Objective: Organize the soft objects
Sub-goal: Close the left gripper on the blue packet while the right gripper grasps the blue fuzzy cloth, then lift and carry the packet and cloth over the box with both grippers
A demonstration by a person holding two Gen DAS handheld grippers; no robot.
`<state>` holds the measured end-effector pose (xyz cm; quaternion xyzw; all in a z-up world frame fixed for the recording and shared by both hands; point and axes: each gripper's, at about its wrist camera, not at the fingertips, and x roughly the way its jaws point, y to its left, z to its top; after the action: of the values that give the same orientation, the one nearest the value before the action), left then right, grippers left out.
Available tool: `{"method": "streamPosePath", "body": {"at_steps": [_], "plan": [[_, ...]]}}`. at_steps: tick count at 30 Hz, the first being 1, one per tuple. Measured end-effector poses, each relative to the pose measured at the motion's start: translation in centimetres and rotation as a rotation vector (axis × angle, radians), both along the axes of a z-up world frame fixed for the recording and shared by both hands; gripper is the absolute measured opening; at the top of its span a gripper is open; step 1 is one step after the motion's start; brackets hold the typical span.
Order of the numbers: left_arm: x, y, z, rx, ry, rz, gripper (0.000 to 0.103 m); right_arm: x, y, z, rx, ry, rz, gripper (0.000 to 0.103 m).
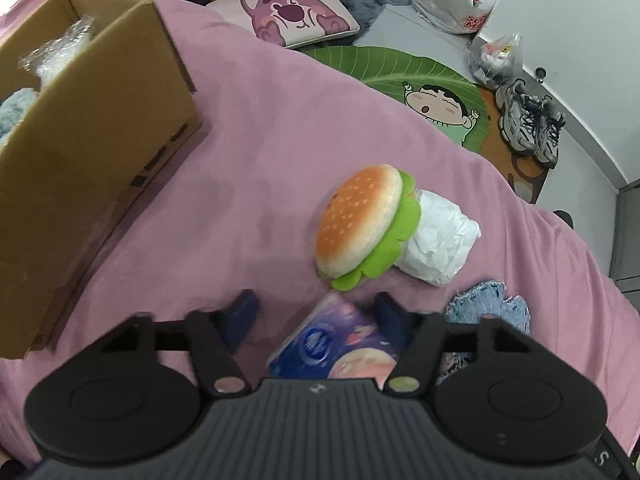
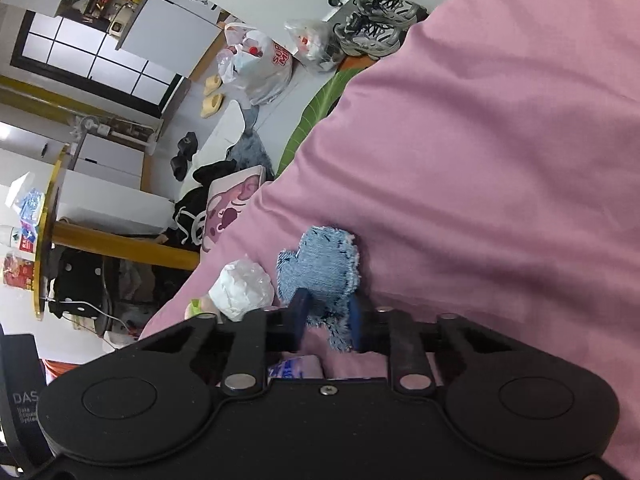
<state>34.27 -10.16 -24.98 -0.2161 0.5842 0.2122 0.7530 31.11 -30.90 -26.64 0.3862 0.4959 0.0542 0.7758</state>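
Now the left gripper [image 1: 316, 314] hangs low over a pink bedspread [image 1: 260, 128], its two blue fingers [image 1: 240, 314] spread wide apart with a blue and purple tissue pack [image 1: 340, 344] lying between them; the right finger looks to be just beside or touching the pack's edge, the left finger stands apart from it, and nothing is clamped. Just beyond the pack sits a plush hamburger [image 1: 362, 220] tipped on its side, its green lettuce edge against a crumpled white wad [image 1: 438, 242]. A frayed blue denim piece [image 1: 490, 306] lies near the bedspread's right edge, close to the gripper's right finger. A brown cardboard box [image 1: 96, 152] stands open toward the bedspread's far left corner, with clear plastic wrap [image 1: 56, 48] and something pale blue and fuzzy inside.

In the right wrist view, the right gripper [image 2: 328, 316] has its fingers drawn close on the lower part of the denim piece [image 2: 320, 264], which sticks out forward between them over the pink cloth. The white wad [image 2: 240, 288] shows just left of it. Off the bed, a pair of grey sneakers [image 1: 532, 124] rests on a green leaf-shaped mat [image 1: 384, 68].
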Motion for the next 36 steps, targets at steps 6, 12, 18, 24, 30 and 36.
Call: {"method": "streamPosePath", "body": {"at_steps": [6, 12, 18, 24, 30, 36], "plan": [[-2.4, 1.7, 0.5, -0.107, -0.055, -0.008, 0.006, -1.7, 0.6, 2.0, -0.026, -0.002, 0.026, 0.002], [-4.6, 1.1, 1.6, -0.156, -0.086, -0.145, 0.008, -3.8, 0.0, 5.0, -0.033, -0.045, -0.007, 0.002], [-5.1, -1.0, 2.9, -0.159, -0.115, -0.258, 0.058, -5.9, -1.6, 7.1, -0.015, -0.094, -0.074, 0.002], [-5.1, -3.5, 3.0, -0.148, -0.128, -0.317, 0.072, -6.7, -2.2, 8.2, -0.007, -0.125, -0.118, 0.002], [-4.6, -4.0, 1.5, -0.125, -0.088, -0.307, 0.072, -6.8, -2.6, 7.6, -0.032, -0.089, -0.179, 0.002], [-3.9, -3.3, 0.7, -0.079, -0.024, -0.274, 0.072, -6.8, -2.9, 7.1, -0.019, -0.075, -0.185, 0.002]]}}
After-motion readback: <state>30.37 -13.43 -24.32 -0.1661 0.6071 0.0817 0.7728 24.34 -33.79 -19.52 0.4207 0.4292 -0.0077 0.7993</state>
